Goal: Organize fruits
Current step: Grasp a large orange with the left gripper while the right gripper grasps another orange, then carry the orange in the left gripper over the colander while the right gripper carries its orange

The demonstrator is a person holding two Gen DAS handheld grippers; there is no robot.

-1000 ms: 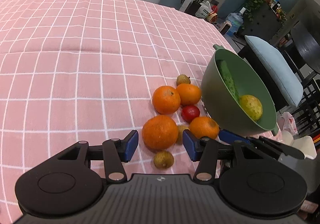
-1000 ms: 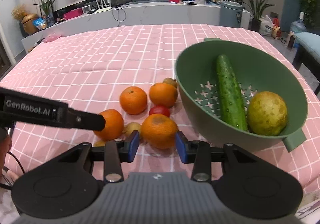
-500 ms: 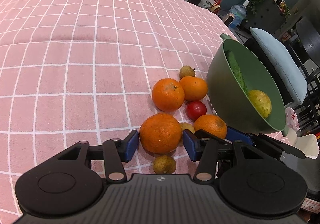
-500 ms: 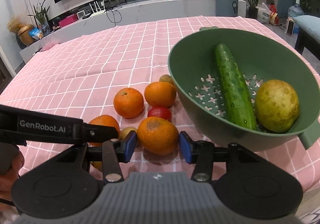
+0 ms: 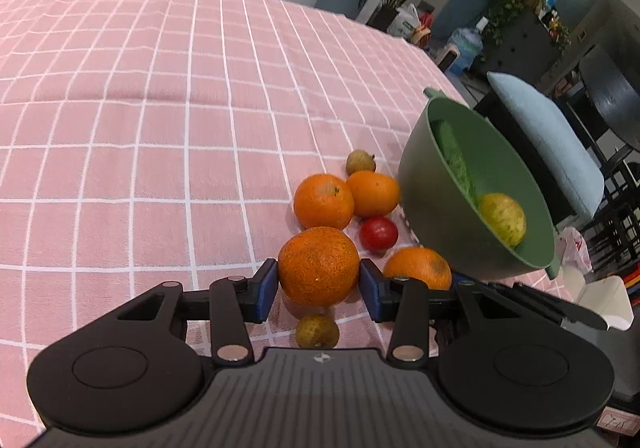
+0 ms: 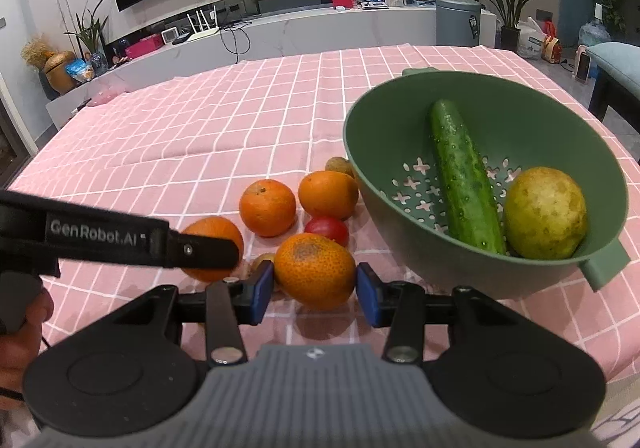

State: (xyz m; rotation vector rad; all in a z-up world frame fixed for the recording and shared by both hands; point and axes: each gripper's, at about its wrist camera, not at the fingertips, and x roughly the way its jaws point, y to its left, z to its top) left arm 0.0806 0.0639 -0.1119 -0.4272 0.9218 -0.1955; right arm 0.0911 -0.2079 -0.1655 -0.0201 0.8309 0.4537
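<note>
A large orange [image 5: 319, 266] sits between the blue pads of my left gripper [image 5: 319, 290], whose jaws are closing and touch it on both sides. My right gripper [image 6: 315, 290] holds an orange with a dark blotch [image 6: 315, 270], its pads against both flanks. Two more oranges [image 6: 267, 208] [image 6: 328, 194], a red fruit [image 6: 326, 230] and small brown fruits [image 6: 338, 166] lie on the cloth beside the green colander [image 6: 400, 120]. In the colander lie a cucumber [image 6: 464, 176] and a yellow-green fruit [image 6: 544, 214]. The left gripper's black finger [image 6: 120, 240] hides part of its orange.
A pink checked tablecloth [image 5: 160, 128] covers the table, which ends just right of the colander. A chair with a light-blue cushion [image 5: 548, 144] stands past that edge. A person's hand [image 6: 20, 332] shows at the lower left. A small brown fruit [image 5: 317, 330] lies under the left gripper.
My left gripper moved forward around the large orange and its jaws narrowed onto it. The right gripper stayed around the blotched orange, which now looks nearer and larger.
</note>
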